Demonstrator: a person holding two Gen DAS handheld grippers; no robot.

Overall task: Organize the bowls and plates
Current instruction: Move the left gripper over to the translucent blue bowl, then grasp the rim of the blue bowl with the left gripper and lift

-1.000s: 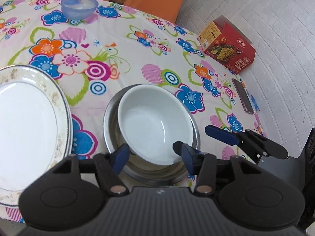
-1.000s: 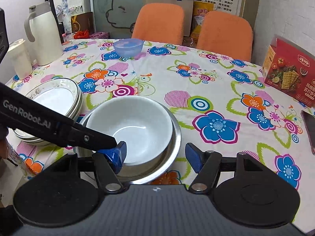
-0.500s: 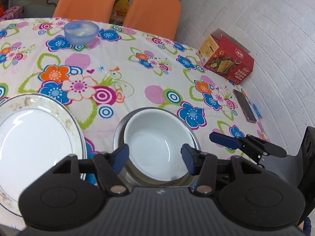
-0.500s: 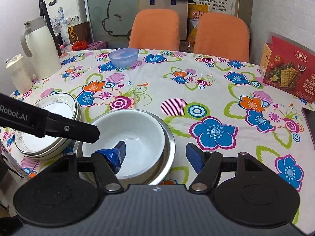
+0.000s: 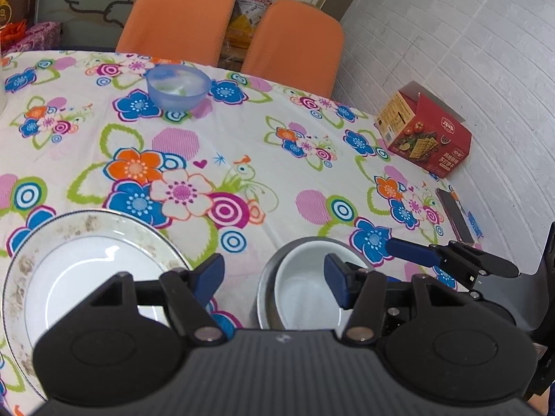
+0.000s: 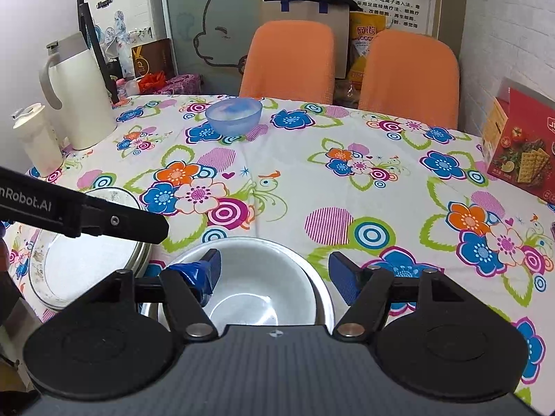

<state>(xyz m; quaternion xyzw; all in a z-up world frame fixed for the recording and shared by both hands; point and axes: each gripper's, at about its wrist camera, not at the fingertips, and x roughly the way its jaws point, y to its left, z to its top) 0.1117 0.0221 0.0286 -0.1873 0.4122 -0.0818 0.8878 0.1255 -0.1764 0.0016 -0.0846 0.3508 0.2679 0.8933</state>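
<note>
A white bowl sits nested inside a steel bowl at the table's near edge. To its left is a stack of white plates with a speckled rim. A blue translucent bowl stands alone at the far side. My left gripper is open and empty, raised above and behind the nested bowls. My right gripper is open too, over the white bowl, holding nothing. In the right wrist view the left gripper's finger crosses above the plates.
A red cracker box and a dark phone lie at the table's right. A white kettle and a white lidded cup stand at the left. Two orange chairs are behind the floral tablecloth.
Both grippers have pulled back and up from the nested bowls, so the bowls now look smaller and lower in both views. Both stay open. The bowls and plates have not moved.
</note>
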